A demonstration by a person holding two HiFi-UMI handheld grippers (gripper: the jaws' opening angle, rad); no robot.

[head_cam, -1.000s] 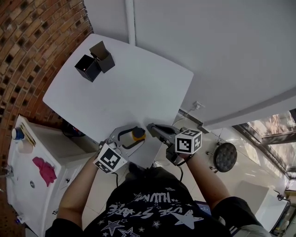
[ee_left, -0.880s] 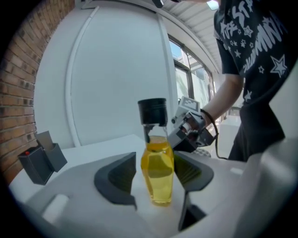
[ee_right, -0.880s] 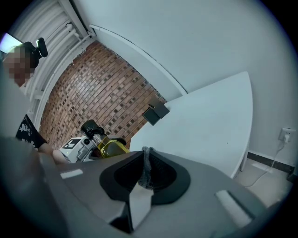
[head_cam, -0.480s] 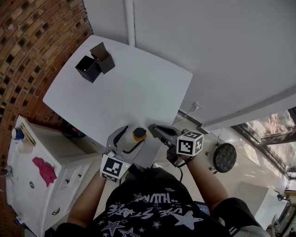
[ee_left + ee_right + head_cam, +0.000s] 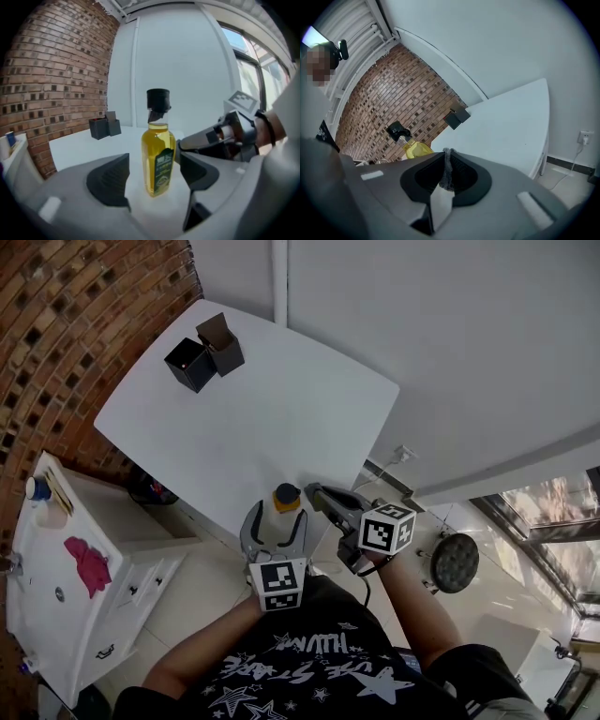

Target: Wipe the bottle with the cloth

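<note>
**Q:** Head view: what differs from one second ago?
**A:** Your left hand-held gripper point(image 5: 278, 529) has swung from a slanted approach at the left to a position straight behind the bottle point(image 5: 285, 501). Its marker cube point(image 5: 278, 584) now sits nearest your body. The bottle stands at the near edge of the tabletop point(image 5: 281, 418), as before, and now lies between the two spread jaws. Your right hand-held gripper point(image 5: 317, 495) has kept its place just right of the bottle.

**Q:** What is hard to read there?
**A:** The cloth cannot be made out in this view. You also cannot tell whether either jaw touches the bottle.

**Q:** Left gripper view?
**A:** The jaws of your left hand-held gripper point(image 5: 152, 180) stand apart. The bottle point(image 5: 158, 154) is upright on the tabletop point(image 5: 84, 145) between them, nearer the jaw on the side of your right hand-held gripper point(image 5: 211, 140). Contact with that jaw cannot be confirmed. Two black boxes point(image 5: 105, 126) stand far across the tabletop.

**Q:** Right gripper view?
**A:** The jaws of your right hand-held gripper point(image 5: 446, 180) are pressed together on the cloth point(image 5: 446, 171). Only a thin grey edge of the cloth shows in the seam. The bottle point(image 5: 412, 149) lies left of the jaws and beyond them, apart from the cloth. Its lower part is cut off by the gripper body.
</note>
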